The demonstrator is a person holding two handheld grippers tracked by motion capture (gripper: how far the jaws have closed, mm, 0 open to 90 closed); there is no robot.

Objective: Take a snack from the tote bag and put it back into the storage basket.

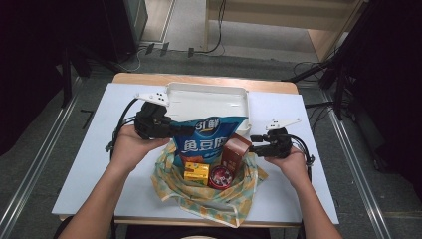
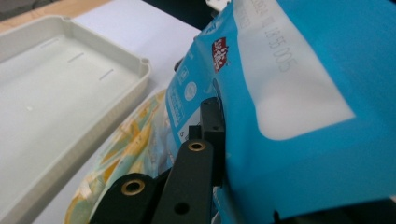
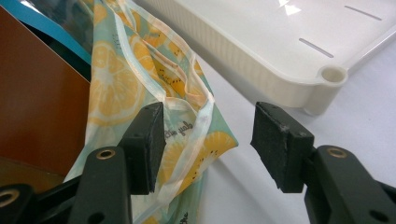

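Note:
A blue snack bag stands tilted out of a lemon-print cloth bag at the table's middle. My left gripper is shut on the snack bag's left edge; one black jaw presses against the bag in the left gripper view. A brown carton, a yellow box and a red round tin sit in the cloth bag. My right gripper stands open just right of the brown carton, with the cloth bag's edge beside its left jaw.
A white tray lies behind the cloth bag, its corner close to my right gripper. A white sheet covers the tabletop. Cables trail from both grippers.

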